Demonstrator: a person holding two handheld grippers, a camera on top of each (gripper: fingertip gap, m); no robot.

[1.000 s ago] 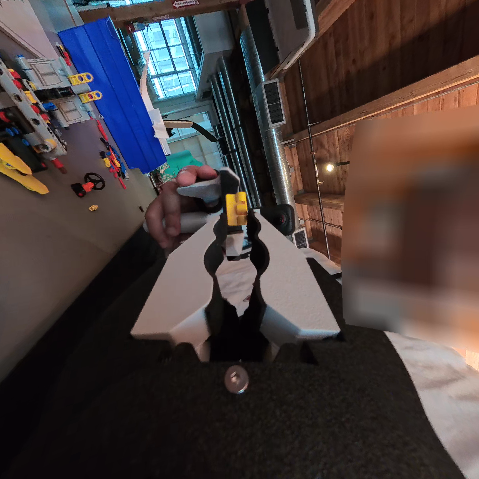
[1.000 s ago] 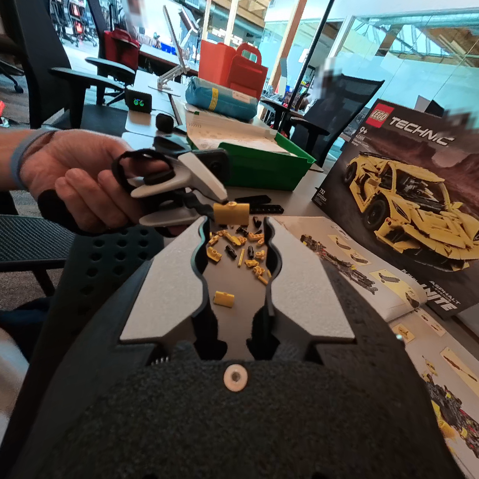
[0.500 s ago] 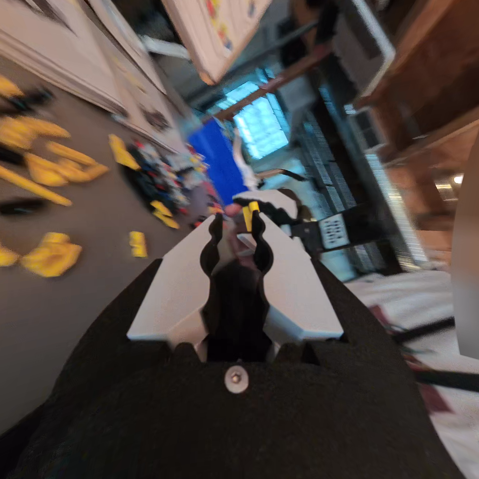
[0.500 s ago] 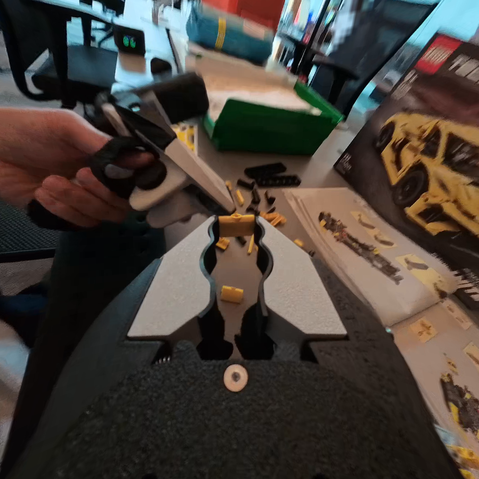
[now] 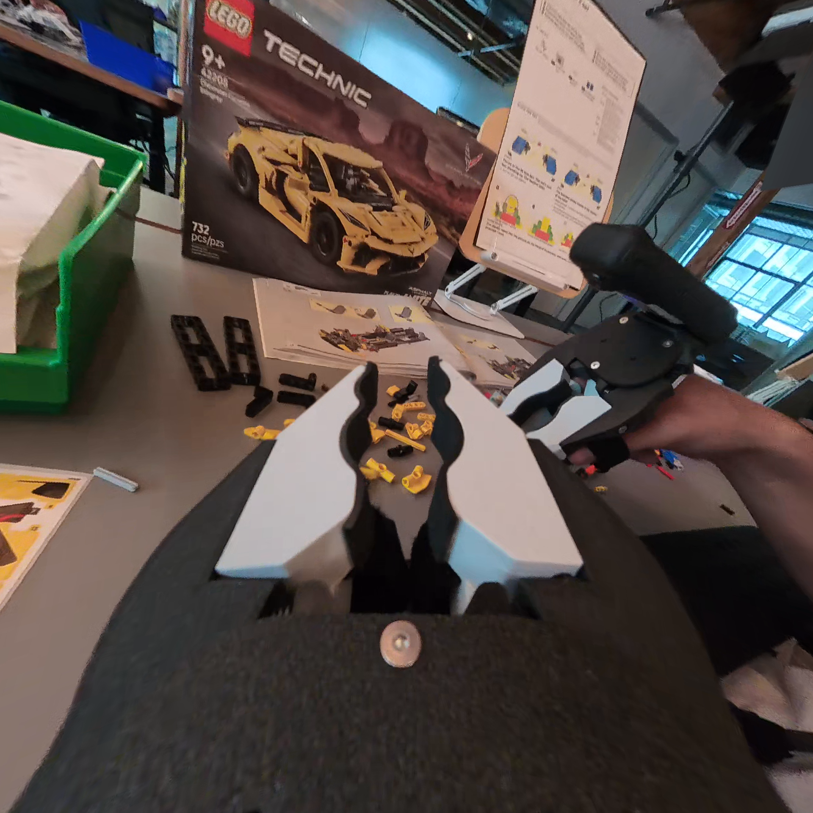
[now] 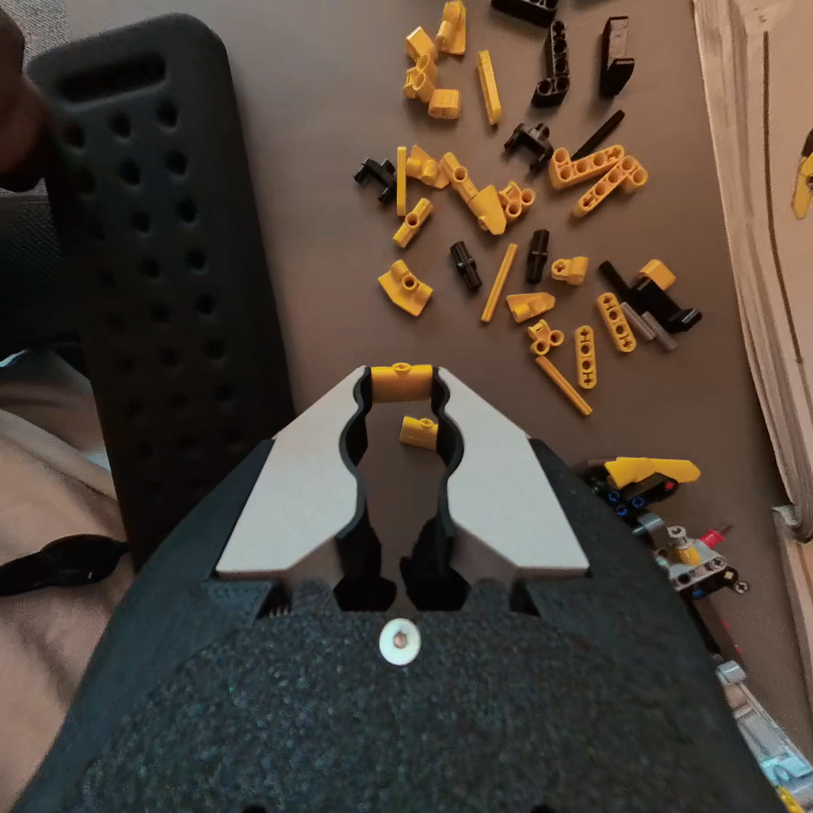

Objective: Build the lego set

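My right gripper (image 6: 401, 374) points down at the table and is shut on a short yellow curved piece (image 6: 401, 383) held across its fingertips. A second, similar yellow piece (image 6: 418, 432) lies on the table just under it. A scatter of yellow and black loose pieces (image 6: 519, 220) lies beyond. My left gripper (image 5: 401, 367) is open and empty above the same scatter (image 5: 404, 435). The right gripper (image 5: 517, 420), held by a hand, shows to its right. A partly built car chassis (image 6: 660, 528) lies at the right.
The set's box (image 5: 308, 176) stands at the back, with an open instruction booklet (image 5: 352, 330) in front. Two black frames (image 5: 215, 352) and a green bin (image 5: 88, 264) are at the left. A black perforated chair (image 6: 145, 264) stands by the table's edge. One gripper's finger ends stand about 15 centimeters off the other's.
The yellow piece passed from my left gripper to my right one. The left gripper opened and swung round to face the table. The right gripper tilted down over the table with the piece.
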